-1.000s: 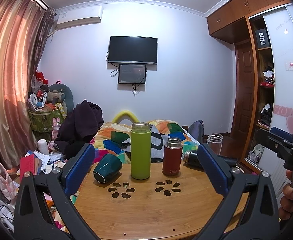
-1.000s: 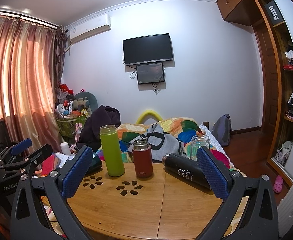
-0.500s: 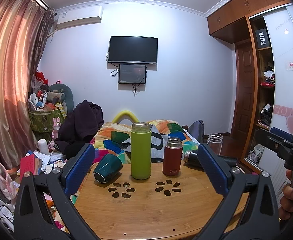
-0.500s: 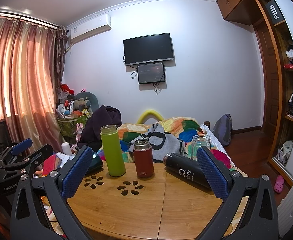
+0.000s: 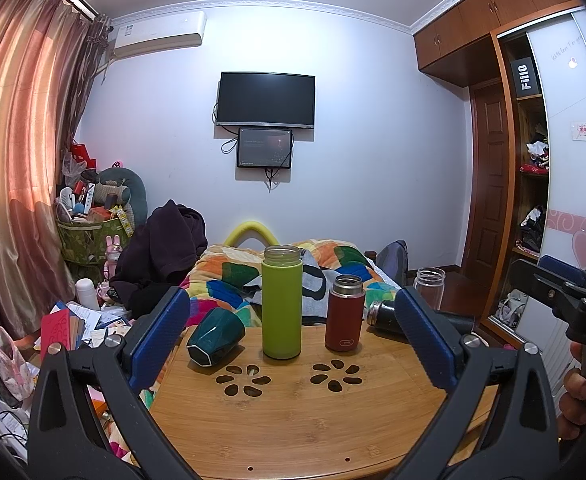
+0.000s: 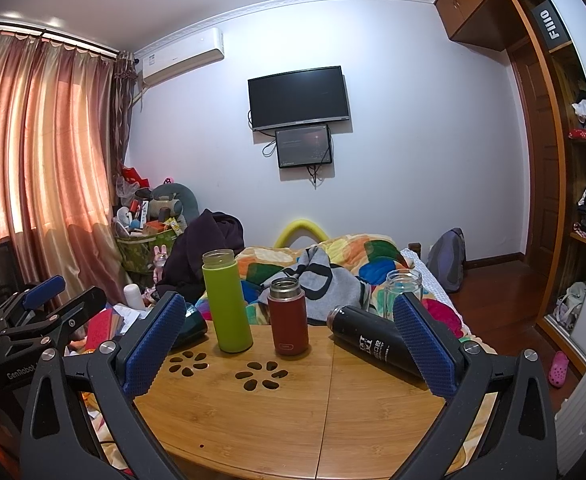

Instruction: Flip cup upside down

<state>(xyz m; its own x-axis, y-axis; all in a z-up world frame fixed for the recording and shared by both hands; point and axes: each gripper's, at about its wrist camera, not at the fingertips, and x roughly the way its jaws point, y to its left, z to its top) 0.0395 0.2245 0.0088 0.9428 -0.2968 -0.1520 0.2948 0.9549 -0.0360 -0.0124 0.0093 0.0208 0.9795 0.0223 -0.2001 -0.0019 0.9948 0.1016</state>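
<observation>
A dark green faceted cup (image 5: 214, 337) lies on its side at the far left of the round wooden table (image 5: 293, 412); in the right wrist view it (image 6: 191, 326) is partly hidden behind my left finger. A tall lime-green bottle (image 5: 281, 307) and a short red flask (image 5: 345, 318) stand upright mid-table. A black flask (image 6: 377, 345) lies on its side at the right, with a clear glass jar (image 6: 403, 292) behind it. My left gripper (image 5: 293, 338) is open and empty, short of the cups. My right gripper (image 6: 289, 344) is open and empty too.
A bed with a colourful quilt (image 5: 333, 264) lies behind the table. Clutter, papers and a basket (image 5: 89, 236) fill the left floor. A wardrobe (image 5: 533, 200) stands at the right. The table has flower-shaped cut-outs (image 5: 243, 378).
</observation>
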